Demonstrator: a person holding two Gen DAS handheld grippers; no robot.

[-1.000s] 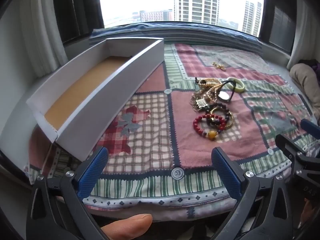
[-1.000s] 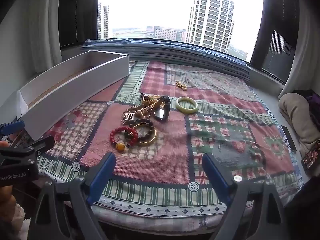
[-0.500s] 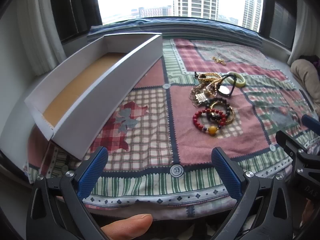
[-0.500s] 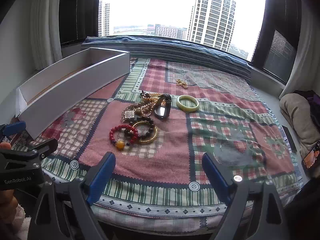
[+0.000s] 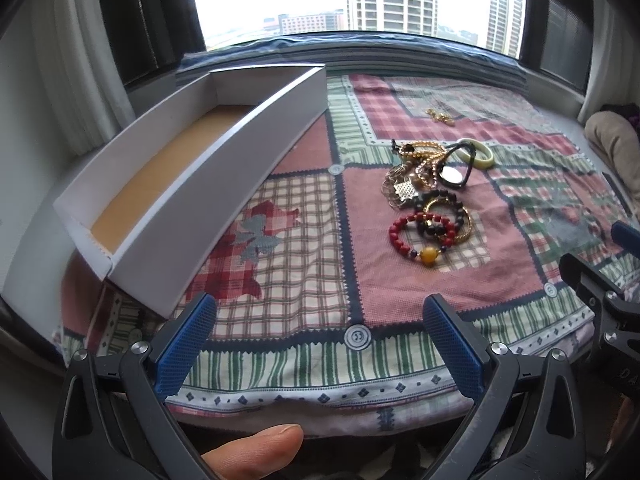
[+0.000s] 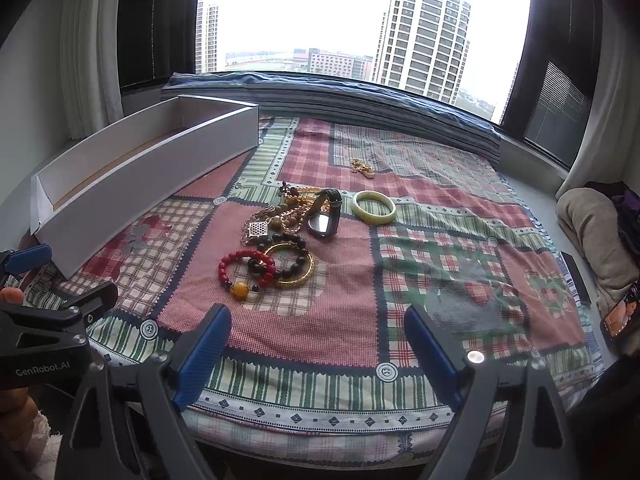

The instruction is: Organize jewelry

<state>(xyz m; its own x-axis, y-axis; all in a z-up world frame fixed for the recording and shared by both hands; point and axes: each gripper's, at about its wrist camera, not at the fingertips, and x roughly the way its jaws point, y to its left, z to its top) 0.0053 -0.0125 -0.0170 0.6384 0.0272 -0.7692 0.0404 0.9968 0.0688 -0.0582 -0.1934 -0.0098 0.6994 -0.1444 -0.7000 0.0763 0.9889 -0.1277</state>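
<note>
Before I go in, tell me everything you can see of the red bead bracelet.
The red bead bracelet is a closed loop of round, glossy red beads with one larger amber-yellow bead at its near side, flanked by small dark beads. It lies flat on the patchwork quilt, nearest piece of the jewelry cluster. Its far side overlaps a dark bead bracelet and meets a gold bangle. Neither gripper touches it: both sets of jaws are open and short of it.

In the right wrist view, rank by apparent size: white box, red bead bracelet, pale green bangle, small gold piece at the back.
1. white box
2. red bead bracelet
3. pale green bangle, farther away, so unsure against the bracelet
4. small gold piece
</note>
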